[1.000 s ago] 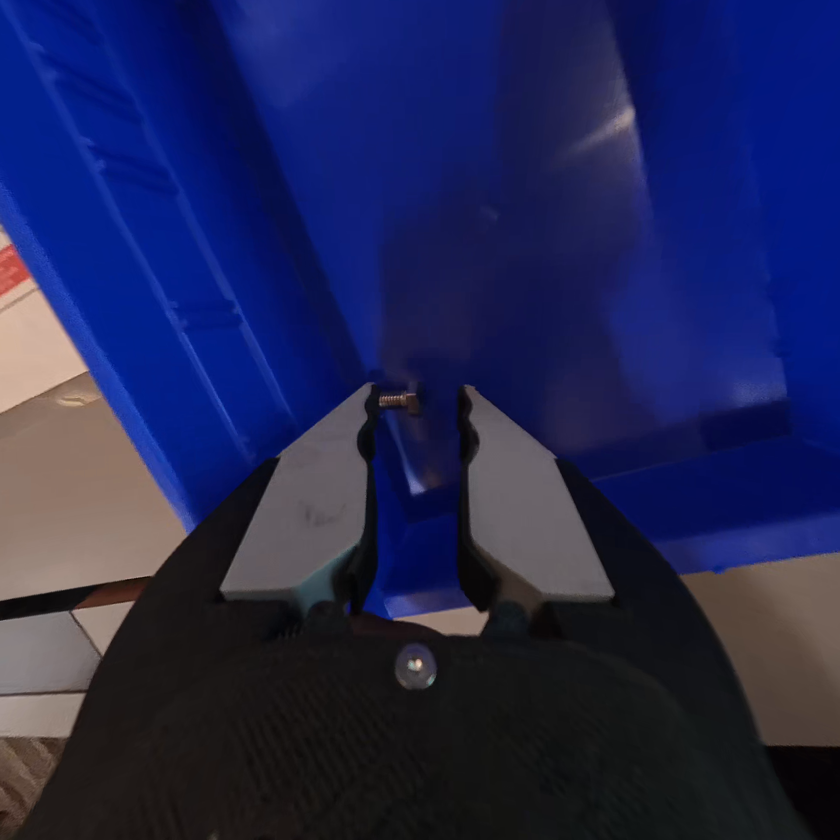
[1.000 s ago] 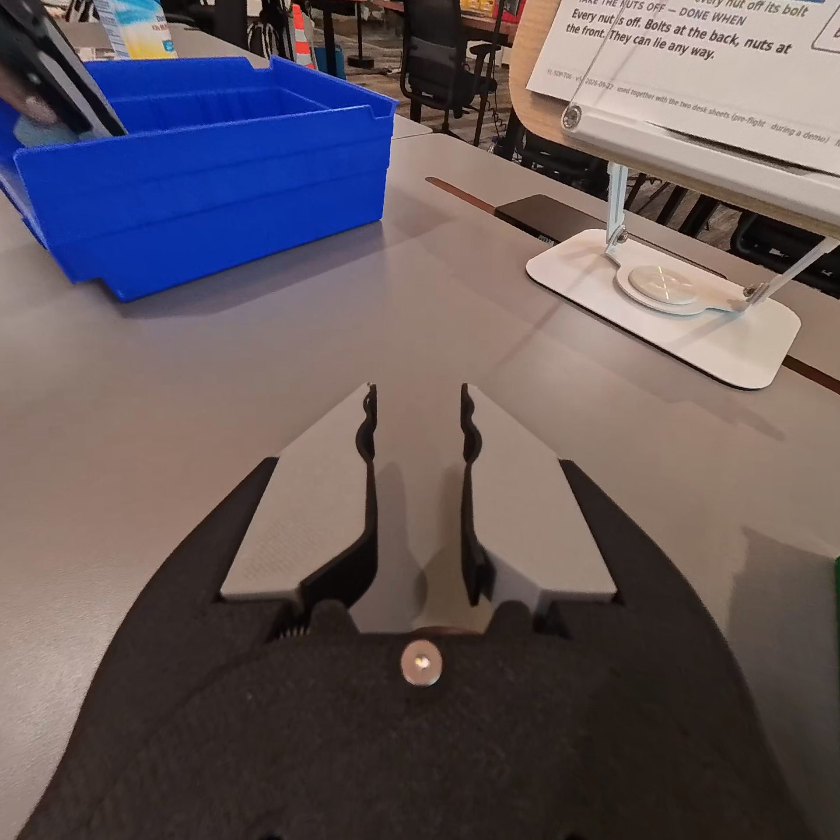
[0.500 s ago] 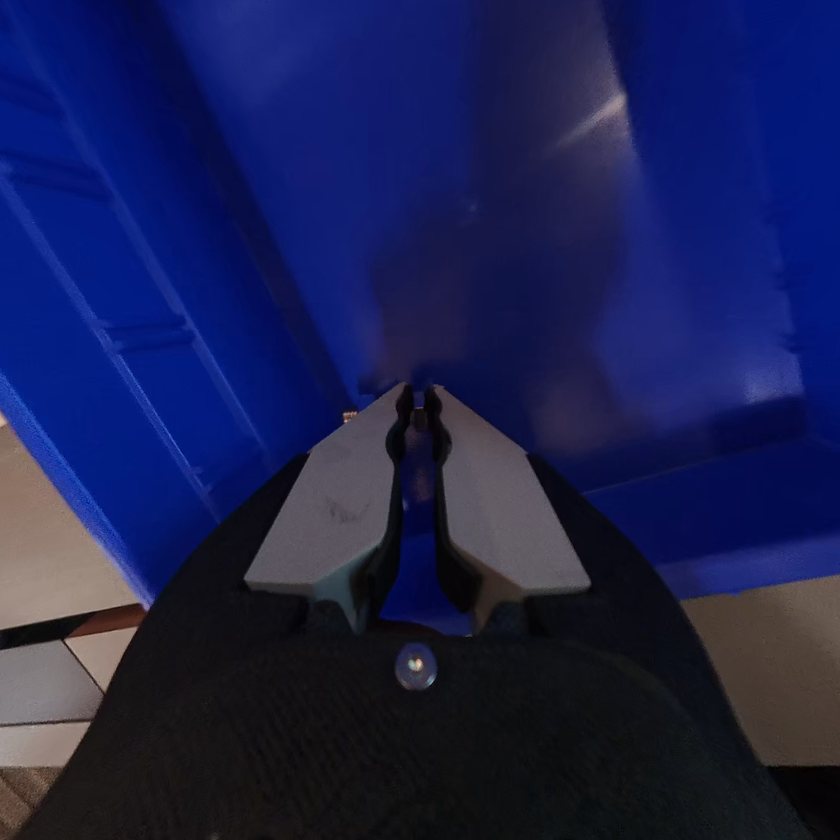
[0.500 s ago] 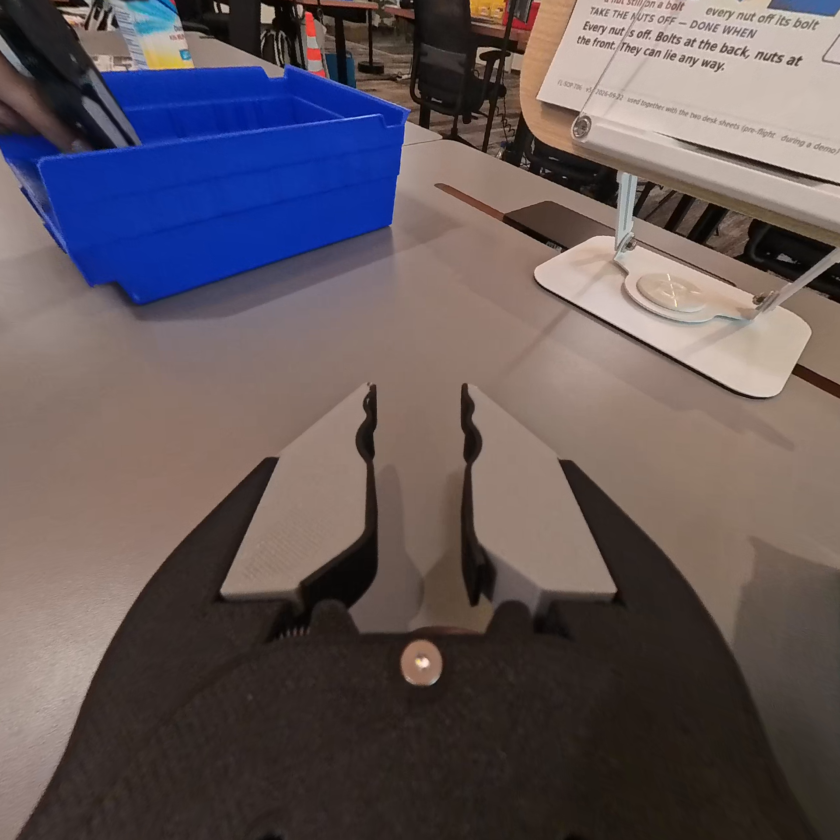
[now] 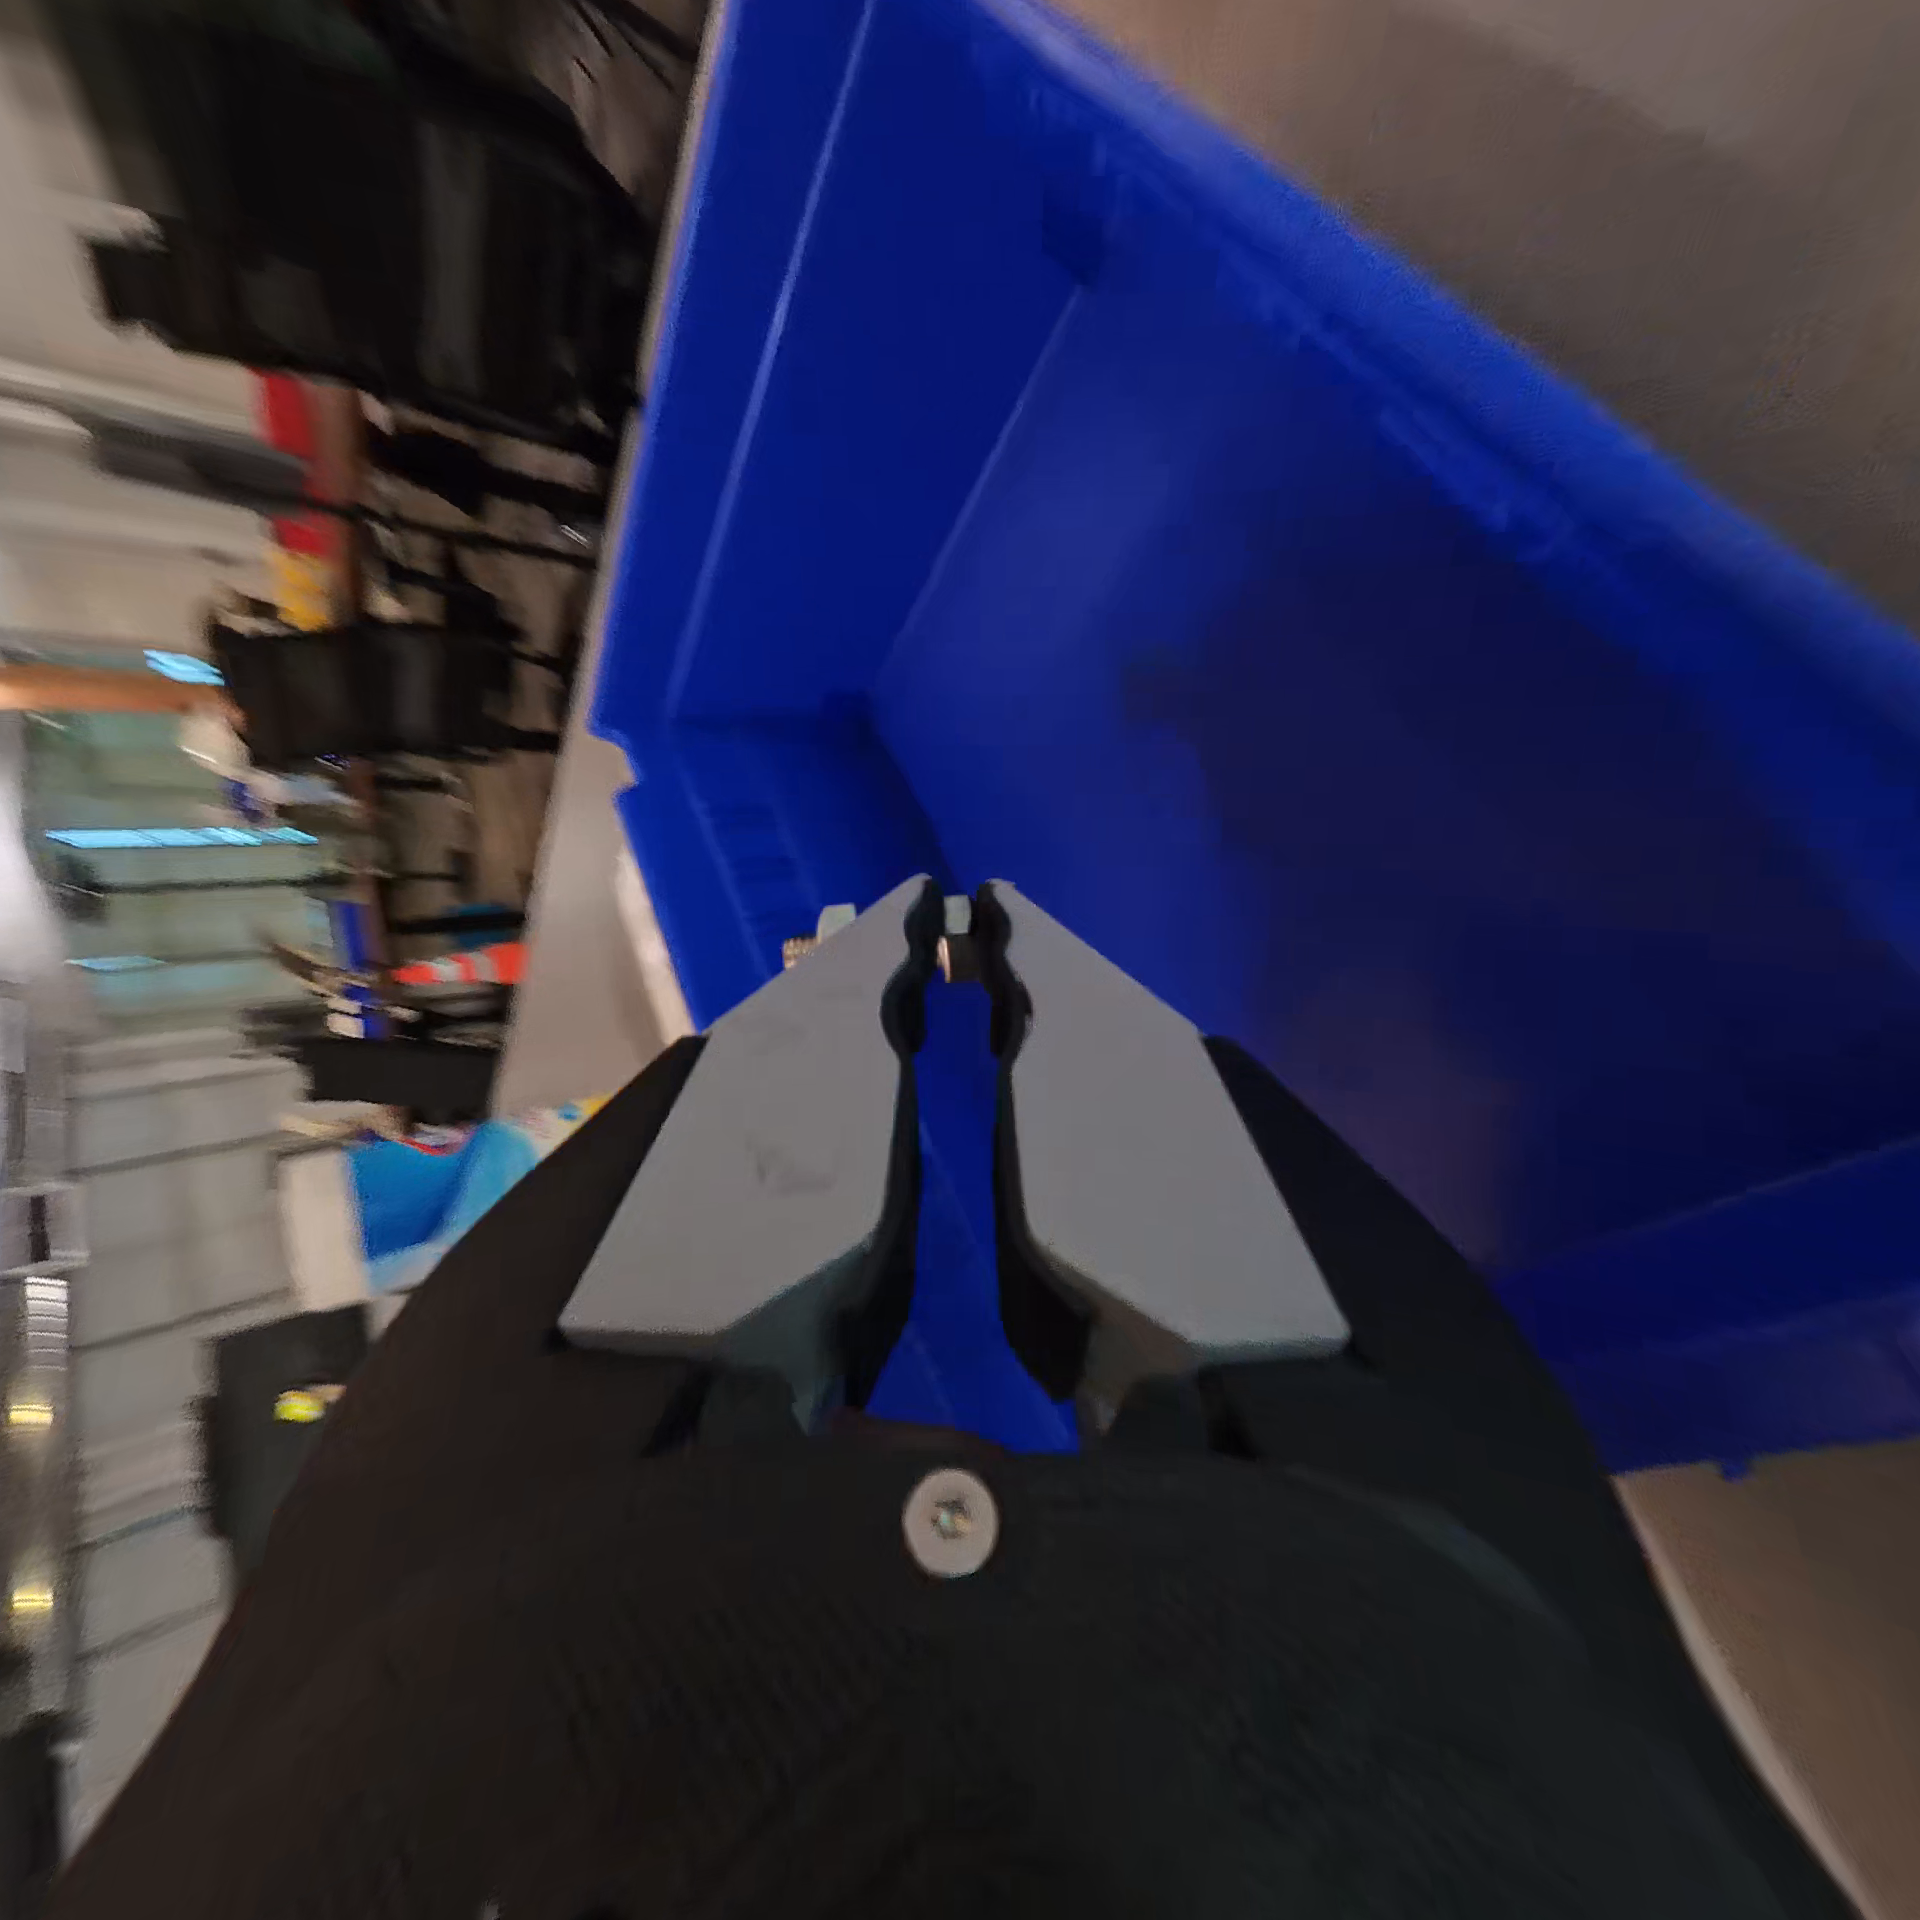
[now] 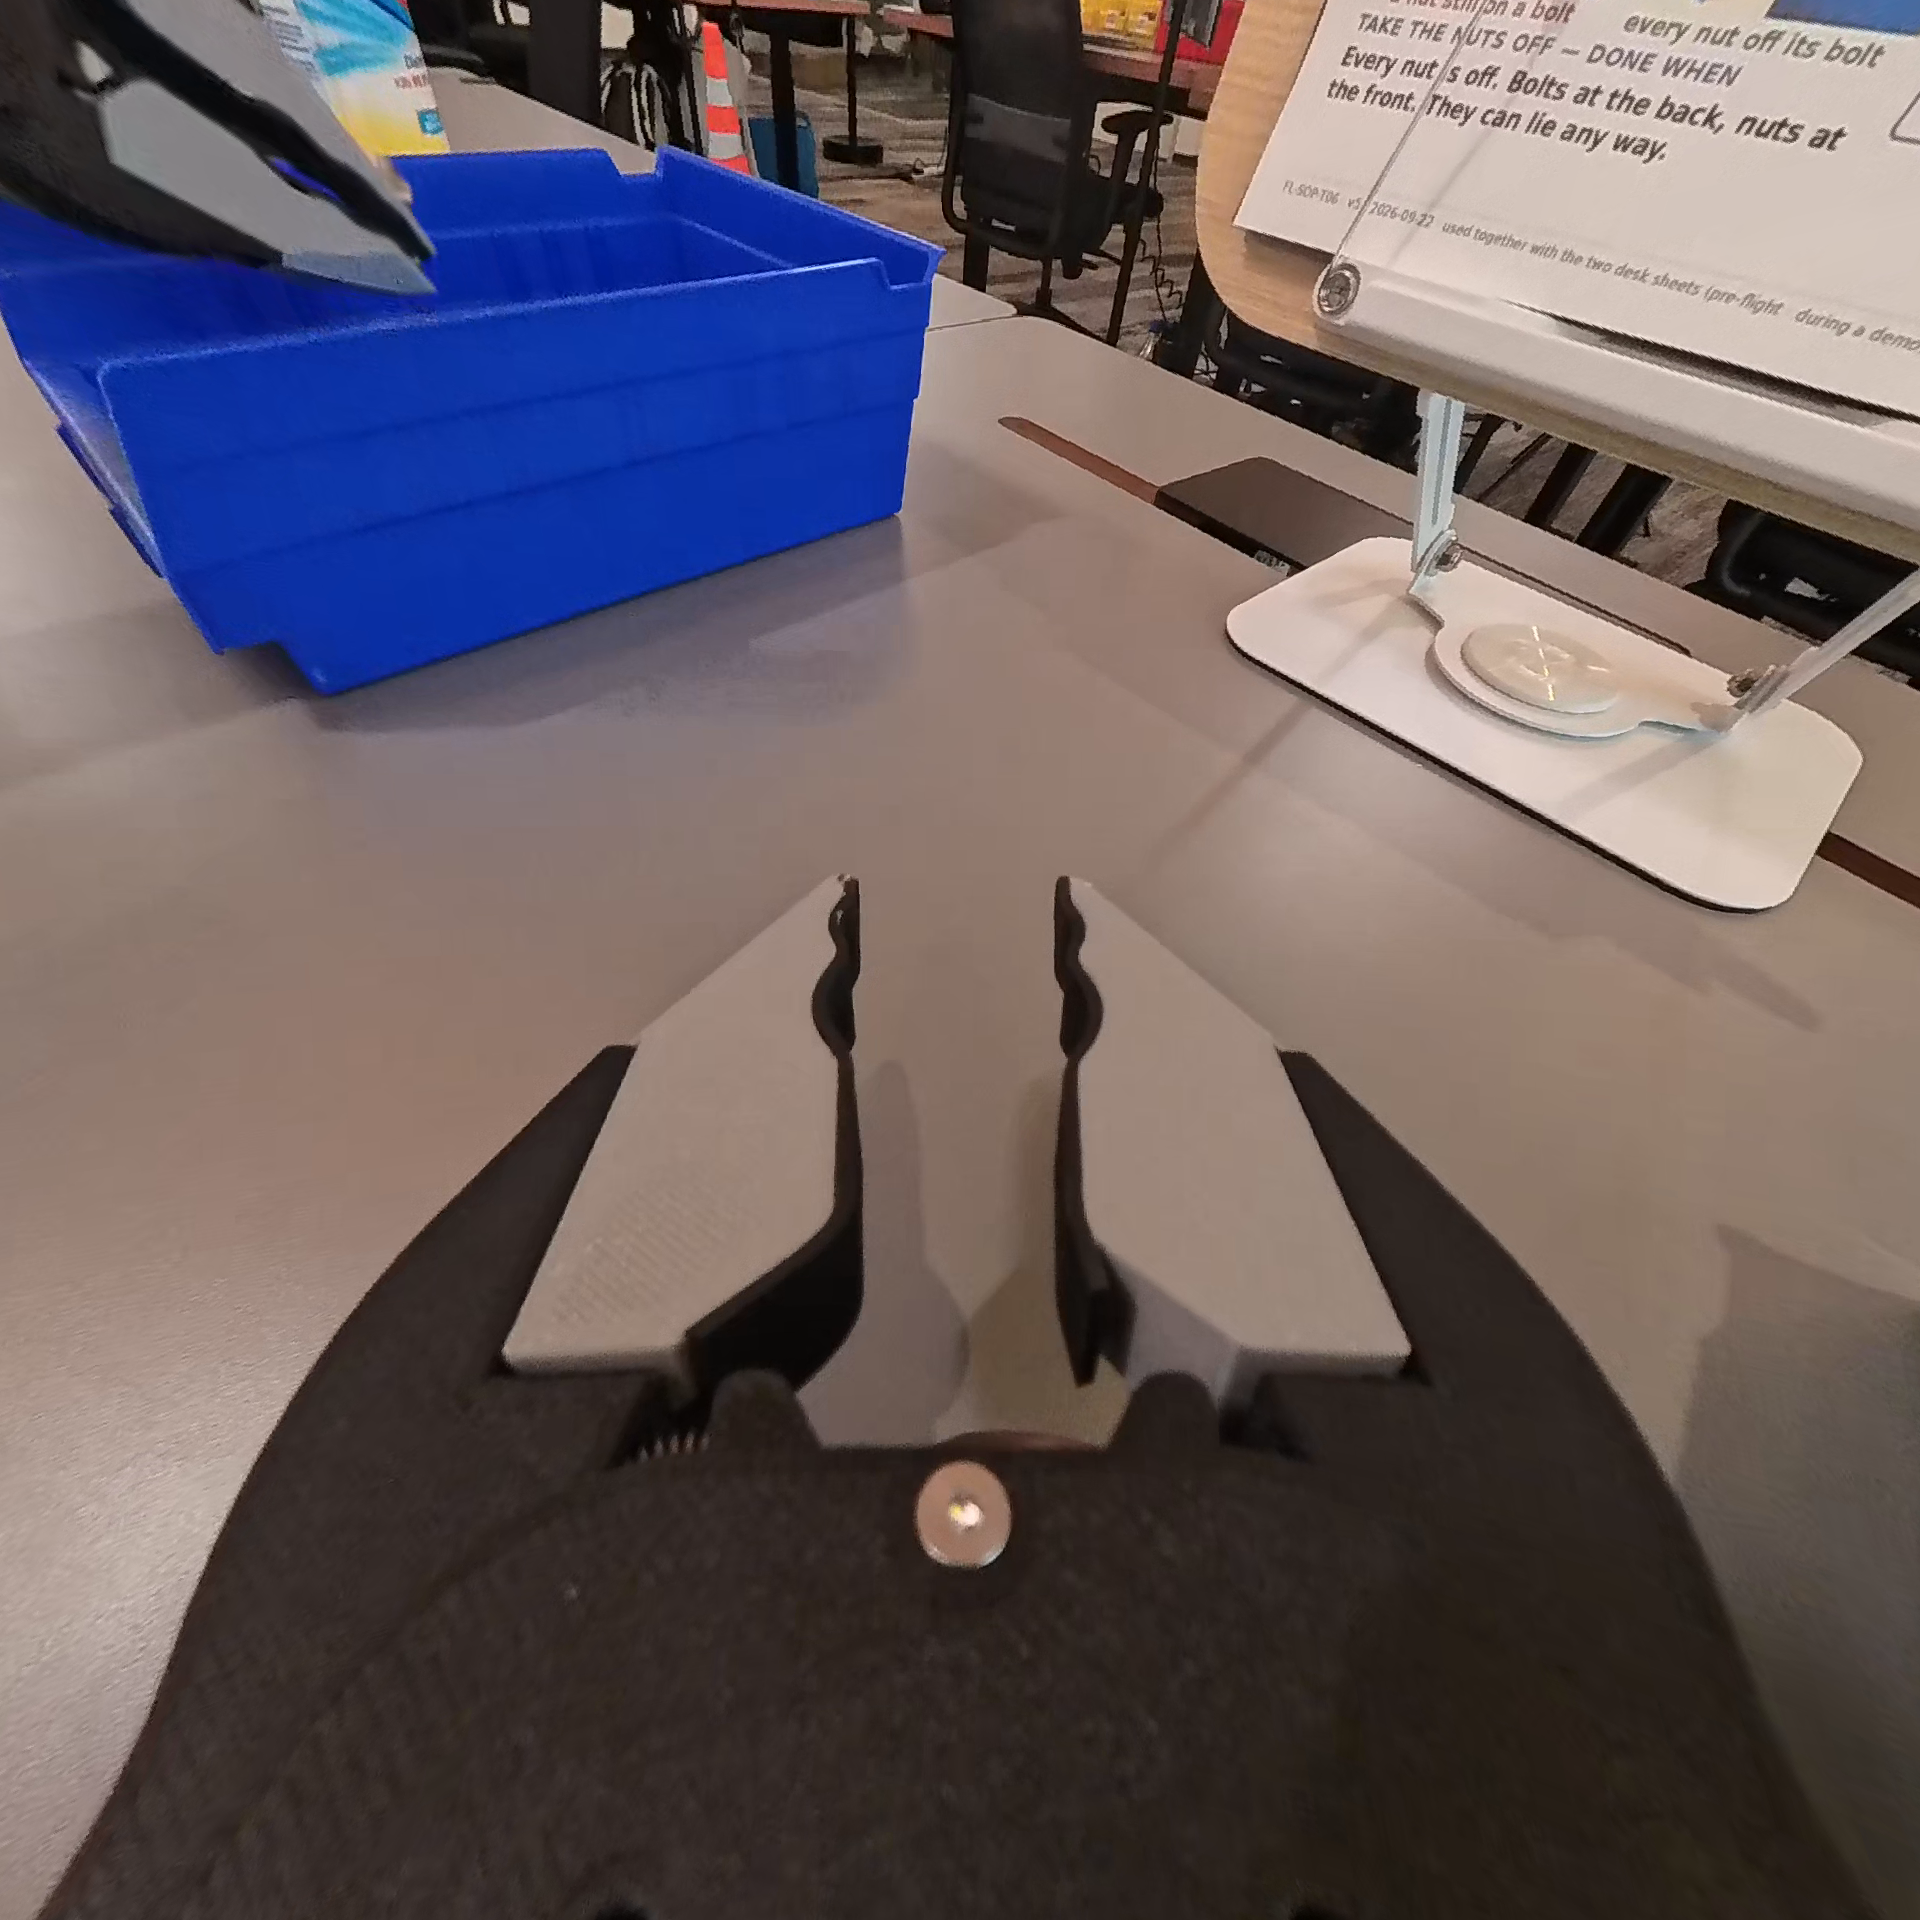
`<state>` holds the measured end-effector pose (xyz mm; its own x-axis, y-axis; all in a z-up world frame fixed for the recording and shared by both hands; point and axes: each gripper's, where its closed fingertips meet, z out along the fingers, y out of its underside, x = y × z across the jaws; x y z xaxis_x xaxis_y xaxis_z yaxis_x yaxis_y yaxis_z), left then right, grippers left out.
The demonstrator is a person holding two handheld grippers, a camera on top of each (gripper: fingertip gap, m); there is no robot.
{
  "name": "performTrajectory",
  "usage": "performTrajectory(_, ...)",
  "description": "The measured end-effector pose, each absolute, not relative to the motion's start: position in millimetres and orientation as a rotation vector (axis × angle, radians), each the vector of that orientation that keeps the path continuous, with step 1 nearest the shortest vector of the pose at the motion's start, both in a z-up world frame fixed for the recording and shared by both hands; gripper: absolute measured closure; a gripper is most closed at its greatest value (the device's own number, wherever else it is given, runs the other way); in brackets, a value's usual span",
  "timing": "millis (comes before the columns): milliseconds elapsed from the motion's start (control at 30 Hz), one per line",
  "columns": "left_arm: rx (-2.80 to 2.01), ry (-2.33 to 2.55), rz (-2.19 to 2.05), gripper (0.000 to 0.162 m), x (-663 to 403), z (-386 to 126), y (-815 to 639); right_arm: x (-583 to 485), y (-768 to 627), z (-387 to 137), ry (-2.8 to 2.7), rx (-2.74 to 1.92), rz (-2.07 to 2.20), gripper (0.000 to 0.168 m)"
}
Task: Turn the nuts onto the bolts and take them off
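Note:
My left gripper is shut on a small metal bolt. The bolt lies crosswise between the tips, and its threaded end sticks out past the left finger. The gripper is held tilted above the blue bin, and the view is blurred. In the right wrist view the left gripper hangs over the near left part of the blue bin. My right gripper is open and empty, low over the grey table, with the bin ahead to its left.
A document stand with a white base and a printed sheet stands at the right. A carton stands behind the bin. Office chairs and an orange cone lie beyond the table's far edge. The white base is closer to my right gripper, around 30 cm from its tips; the left tips are 45 cm off.
My left gripper shut on the bolt on the bin floor, then lifted it out and tilted over. My right gripper stayed open, with the bin nearer in its view.

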<state>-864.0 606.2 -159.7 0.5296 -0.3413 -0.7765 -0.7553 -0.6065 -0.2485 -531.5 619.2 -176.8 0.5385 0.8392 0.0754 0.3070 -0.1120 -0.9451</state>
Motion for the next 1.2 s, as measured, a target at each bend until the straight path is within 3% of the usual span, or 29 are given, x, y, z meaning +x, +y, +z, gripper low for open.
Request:
performTrajectory(233,-1.684,1.21,1.247,0.158,-807.7,-123.1,608.9,-532.0,618.6,-177.5,-0.978,-1.68,0.609,0.134)
performTrajectory(467,-1.219,1.435,1.17,0.158,-714.9,-105.6,591.2,-544.4,594.1,-158.2,-1.029,-1.58,0.862,0.13)
performTrajectory(567,-1.008,1.547,1.077,0.158,-663.4,-111.1,568.8,-553.5,557.9,-129.9,-1.082,-1.433,1.196,0.132)
performTrajectory(733,-0.833,1.674,0.951,0.158,-596.8,-133.2,535.4,-556.0,527.5,-115.7,-1.169,-1.324,1.407,0.13)
performTrajectory(1000,-0.695,1.742,0.8,0.158,-542.3,-148.5,501.9,-563.6,498.1,-117.4,-1.301,-1.242,1.442,0.127)
performTrajectory(1200,-0.68,1.717,0.748,0.158,-539.2,-147.8,497.6,-562.8,494.3,-116.9,-1.313,-1.227,1.466,0.149)
